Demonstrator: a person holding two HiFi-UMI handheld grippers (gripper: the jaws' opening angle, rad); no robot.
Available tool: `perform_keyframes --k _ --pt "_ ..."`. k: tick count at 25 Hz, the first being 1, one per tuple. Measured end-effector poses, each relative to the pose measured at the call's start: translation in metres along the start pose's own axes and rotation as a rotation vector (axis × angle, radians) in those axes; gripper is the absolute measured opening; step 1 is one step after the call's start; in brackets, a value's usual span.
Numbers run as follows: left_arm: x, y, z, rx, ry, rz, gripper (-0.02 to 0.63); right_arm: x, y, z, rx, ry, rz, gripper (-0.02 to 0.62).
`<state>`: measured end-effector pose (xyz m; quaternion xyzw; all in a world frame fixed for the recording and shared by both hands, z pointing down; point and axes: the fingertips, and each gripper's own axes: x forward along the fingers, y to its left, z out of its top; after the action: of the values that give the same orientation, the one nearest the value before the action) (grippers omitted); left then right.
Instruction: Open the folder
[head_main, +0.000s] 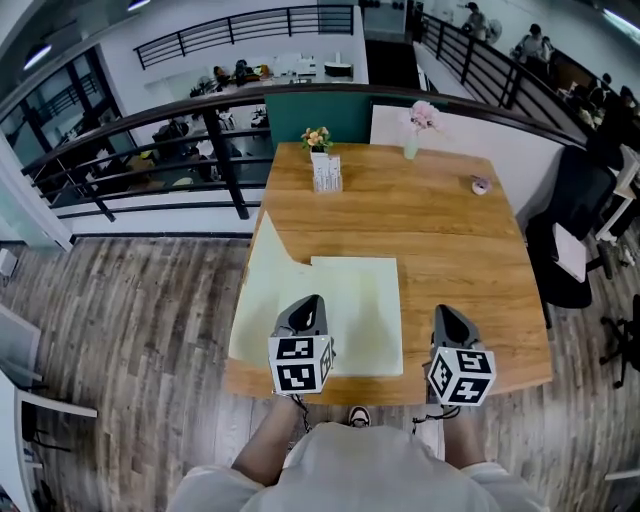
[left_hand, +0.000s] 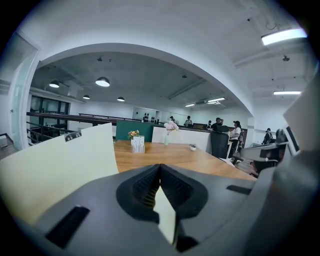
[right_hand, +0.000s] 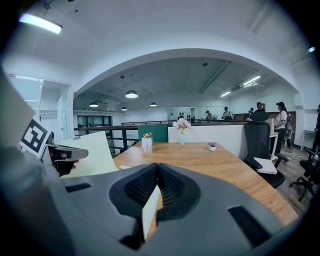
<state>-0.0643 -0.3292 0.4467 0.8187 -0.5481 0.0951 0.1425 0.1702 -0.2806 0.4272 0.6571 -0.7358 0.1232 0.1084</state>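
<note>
A pale yellow-green folder (head_main: 355, 315) lies open at the front left of the wooden table (head_main: 430, 220). Its cover (head_main: 258, 295) slants up and out over the table's left edge, and it rises at the left as the cover (left_hand: 60, 165) in the left gripper view and the cover (right_hand: 92, 152) in the right gripper view. My left gripper (head_main: 310, 300) hovers over the folder's inner sheet, jaws shut with nothing between them (left_hand: 160, 167). My right gripper (head_main: 445, 312) is over bare wood just right of the folder, also shut and empty (right_hand: 158, 166).
At the table's far end stand a small flower pot with a white card holder (head_main: 322, 168) and a vase of pink flowers (head_main: 418, 125). A small pink object (head_main: 481, 185) lies at the far right. A black office chair (head_main: 572, 245) stands right of the table, and a railing runs behind it.
</note>
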Motion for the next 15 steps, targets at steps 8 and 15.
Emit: perform_keyframes --k 8,15 --pt "0.012 -0.002 0.003 0.015 0.005 -0.007 0.003 0.006 -0.007 -0.002 0.019 -0.001 -0.018 0.002" --pt "0.017 -0.002 0.0 0.008 0.013 -0.004 0.003 0.009 -0.01 -0.003 0.01 0.018 -0.022 0.0"
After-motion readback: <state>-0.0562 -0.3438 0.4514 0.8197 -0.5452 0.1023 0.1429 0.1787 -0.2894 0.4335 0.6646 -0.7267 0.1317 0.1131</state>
